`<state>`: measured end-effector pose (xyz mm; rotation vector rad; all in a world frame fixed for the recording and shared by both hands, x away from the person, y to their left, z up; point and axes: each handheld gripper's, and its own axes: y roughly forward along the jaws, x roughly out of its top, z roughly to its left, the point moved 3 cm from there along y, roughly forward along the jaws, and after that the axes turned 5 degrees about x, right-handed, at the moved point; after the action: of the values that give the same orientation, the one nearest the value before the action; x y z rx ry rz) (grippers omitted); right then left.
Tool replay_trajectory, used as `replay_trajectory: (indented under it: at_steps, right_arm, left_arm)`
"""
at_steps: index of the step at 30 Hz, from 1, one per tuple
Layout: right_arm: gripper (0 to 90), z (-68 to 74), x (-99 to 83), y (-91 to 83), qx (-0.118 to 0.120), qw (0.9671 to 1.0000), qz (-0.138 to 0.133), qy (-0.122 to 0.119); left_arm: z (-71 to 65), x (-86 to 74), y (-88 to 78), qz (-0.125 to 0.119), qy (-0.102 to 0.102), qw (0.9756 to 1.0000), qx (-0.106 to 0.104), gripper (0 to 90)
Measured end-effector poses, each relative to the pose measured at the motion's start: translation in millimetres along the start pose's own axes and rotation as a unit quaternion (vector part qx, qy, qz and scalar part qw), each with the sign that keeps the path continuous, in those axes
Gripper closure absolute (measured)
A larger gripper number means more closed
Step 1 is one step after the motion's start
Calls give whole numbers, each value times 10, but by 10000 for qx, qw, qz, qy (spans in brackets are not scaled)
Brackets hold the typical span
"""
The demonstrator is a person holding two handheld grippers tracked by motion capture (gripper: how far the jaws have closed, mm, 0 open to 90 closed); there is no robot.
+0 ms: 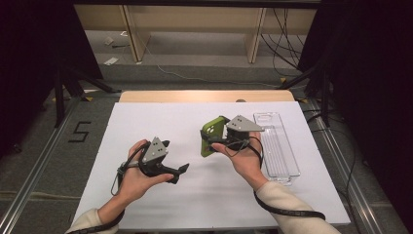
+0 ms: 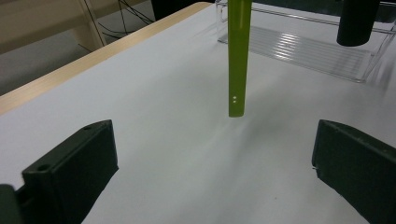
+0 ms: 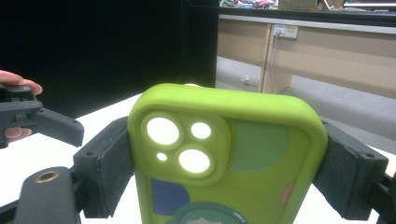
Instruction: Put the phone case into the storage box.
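- My right gripper has its jaws clamped on the two long edges of the green phone case; it's lifted clear of the white table, standing on edge.
- My left gripper has its jaws spread wide, nothing between them, aimed at the case but well short of it.
- The clear tray sits at the right of the table with nothing in it that I can make out.
- My read: pickup done; handover or placing remains.

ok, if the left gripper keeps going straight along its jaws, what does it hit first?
Probably the green phone case held by the right gripper; it hangs edge-on between the open left gripper jaws' line. Depth is unclear.
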<state>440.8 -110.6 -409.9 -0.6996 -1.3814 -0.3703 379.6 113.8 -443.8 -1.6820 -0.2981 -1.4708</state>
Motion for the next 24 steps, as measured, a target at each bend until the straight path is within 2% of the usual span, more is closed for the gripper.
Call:
replay_trajectory:
  at_steps: [11,12,15,18,20,24]
  right_arm:
    - [165,-5,2,-2,-4,10000,2,5]
    - [165,-6,3,-3,-5,10000,8,1]
    - [165,-7,3,-5,-4,10000,12,10]
    - [165,-9,3,-8,12,10000,23,21]
    - [165,-15,6,-11,5,10000,24,16]
    - [165,-34,19,-23,-9,10000,-3,19]
  left_arm:
    - [48,-27,-56,-49,-9,10000,54,0]
    - [63,-28,-58,-53,5,9999,118,0]
    - [61,-42,-55,-12,13,10000,83,1]
    - [57,-70,-37,143,85,9998,74,21]
    - [50,-99,-23,282,134,9995,-6,26]
    - [42,-158,15,582,256,9980,-12,42]
